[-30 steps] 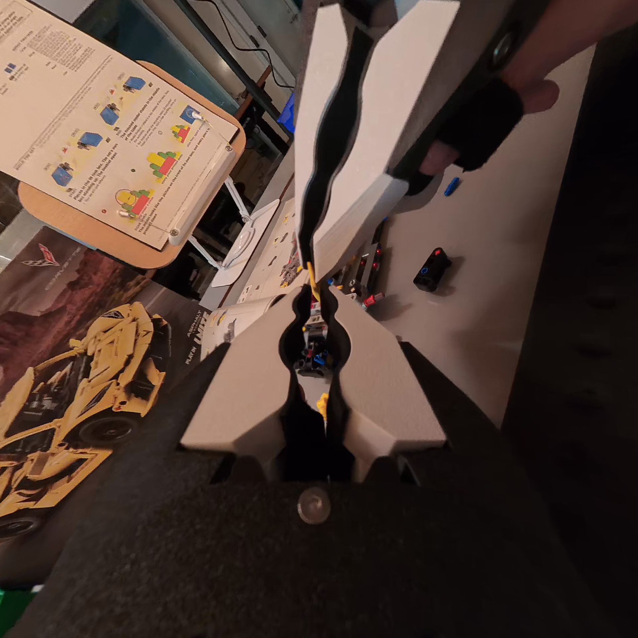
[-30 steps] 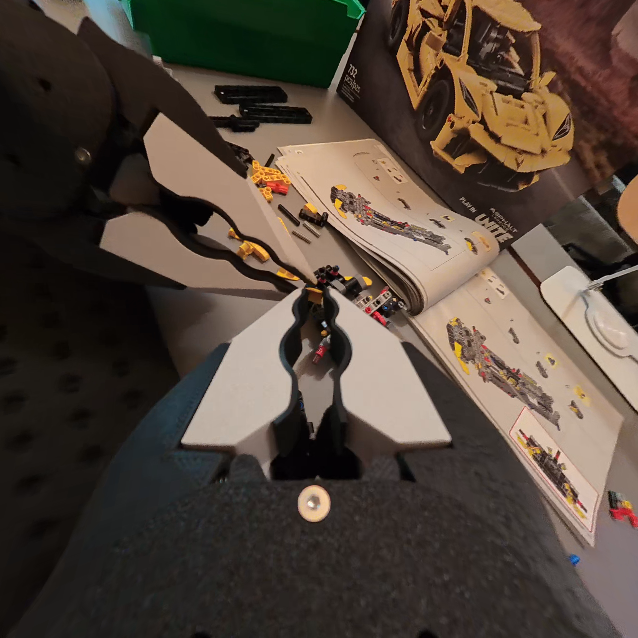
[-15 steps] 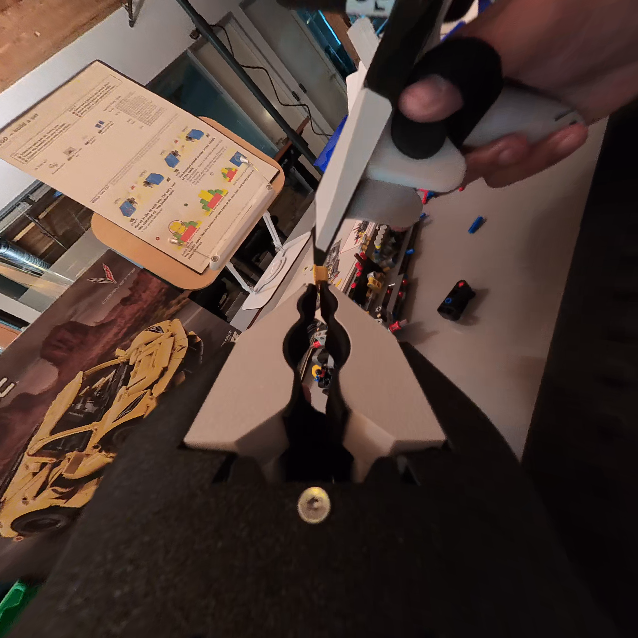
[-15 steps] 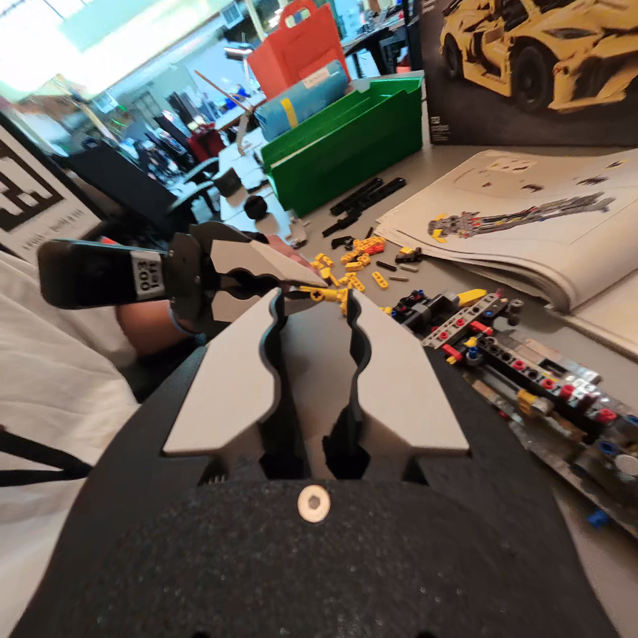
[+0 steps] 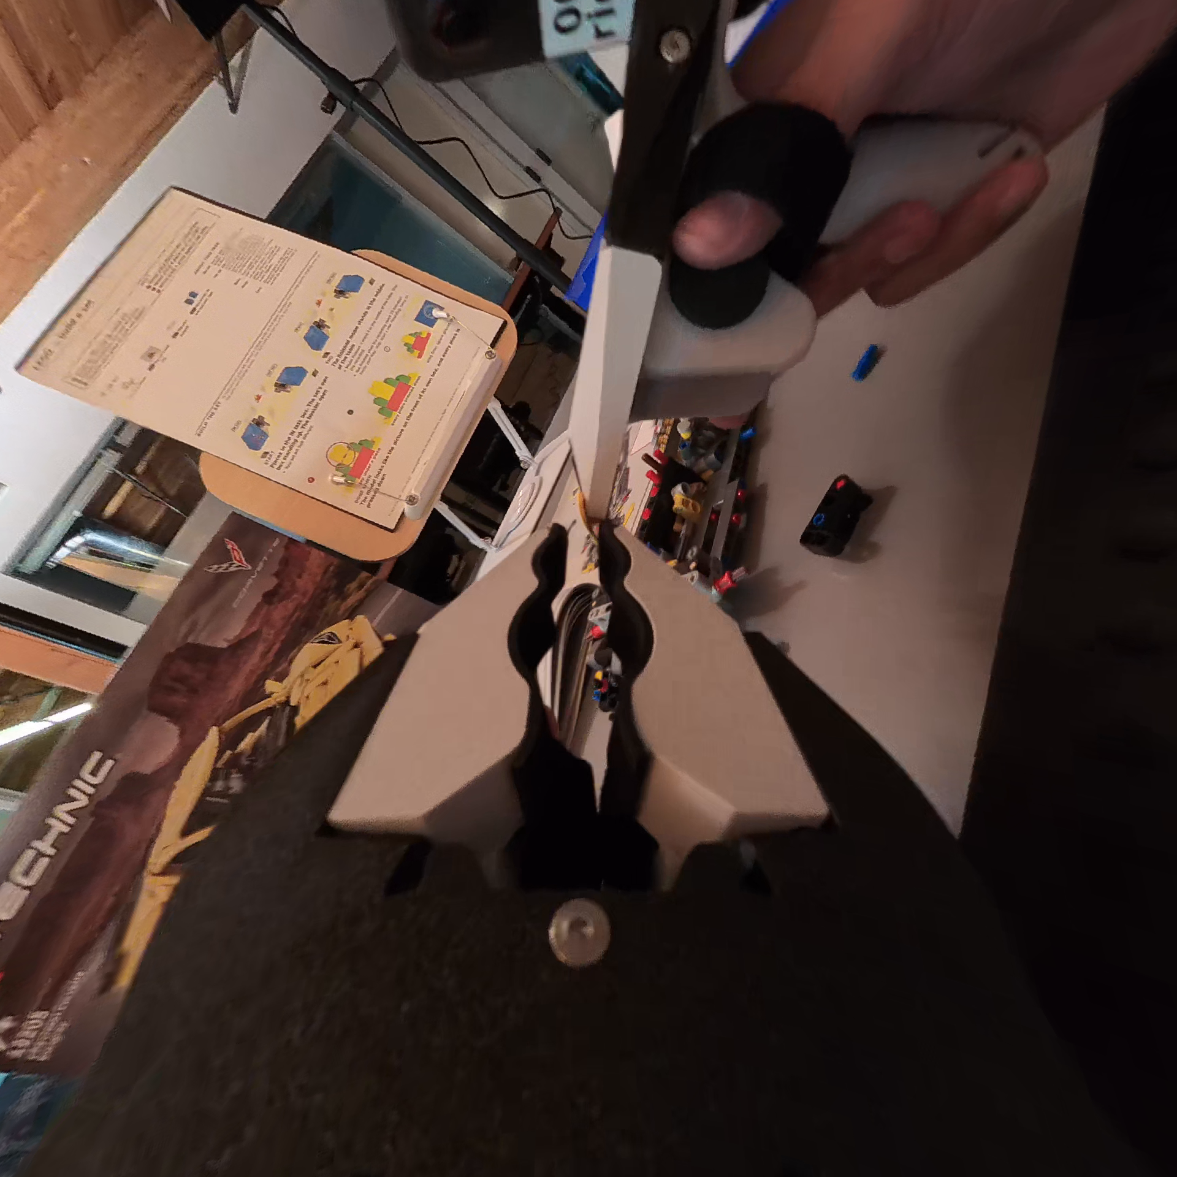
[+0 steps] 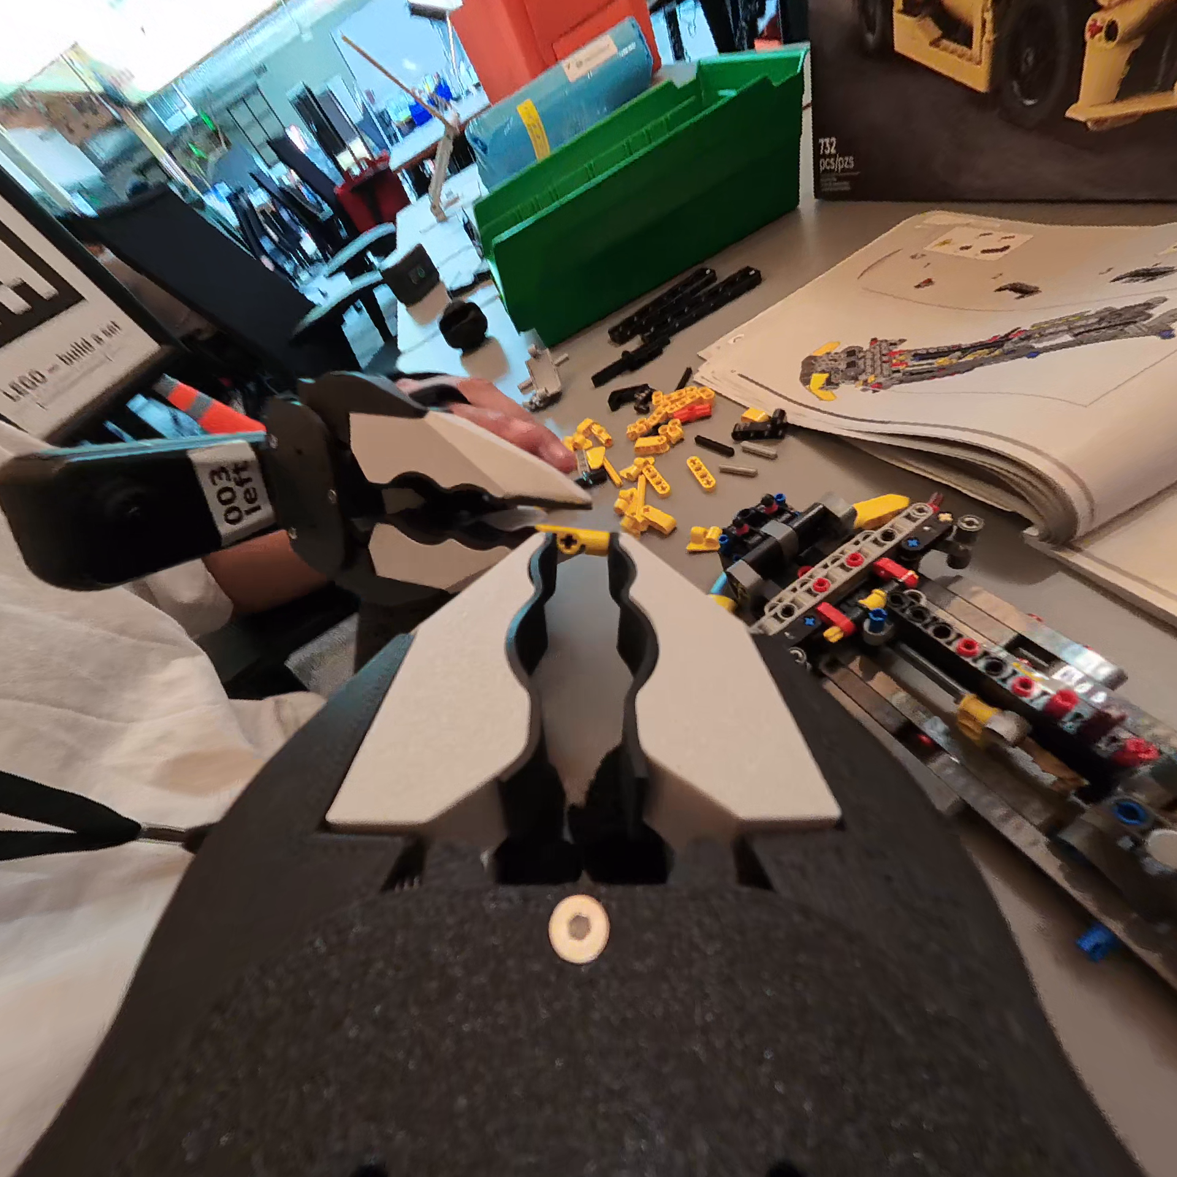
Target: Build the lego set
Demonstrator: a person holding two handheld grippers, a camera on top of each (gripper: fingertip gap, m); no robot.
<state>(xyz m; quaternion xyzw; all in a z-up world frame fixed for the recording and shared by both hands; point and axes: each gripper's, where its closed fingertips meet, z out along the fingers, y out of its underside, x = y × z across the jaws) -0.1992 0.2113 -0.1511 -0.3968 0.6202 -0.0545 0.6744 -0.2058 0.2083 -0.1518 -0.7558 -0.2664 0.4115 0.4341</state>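
The right gripper [image 6: 578,541] pinches a small yellow lego piece [image 6: 573,541] between the tips of its fingers, held in the air above the grey tabletop [image 6: 828,280]. The left gripper [image 6: 567,506] comes in from the left side of the right wrist view, its tips meeting that same piece at its left end; in the left wrist view its fingers [image 5: 688,669] stand a narrow gap apart, and whether they actually clamp the piece cannot be told. Right beside the right gripper lies the partly built lego chassis [image 6: 923,630], a long black and grey frame studded with red, blue and yellow pins. Between the chassis and the left gripper a scatter of loose yellow pieces [image 6: 649,458] is spread on the tabletop, with a few black beams [image 6: 684,302] farther back. The open instruction booklet [image 6: 968,382] lies behind the chassis, and the lego box [image 6: 993,95] with a yellow car printed on it stands upright at the far edge. A green bin [image 6: 637,223] sits next to the box; what it holds is hidden by its wall. In the left wrist view a printed sheet on a clipboard stand [image 5: 274,356] rises behind the box, and a small black piece [image 5: 833,514] and a blue pin [image 5: 865,363] lie well apart on bare tabletop.
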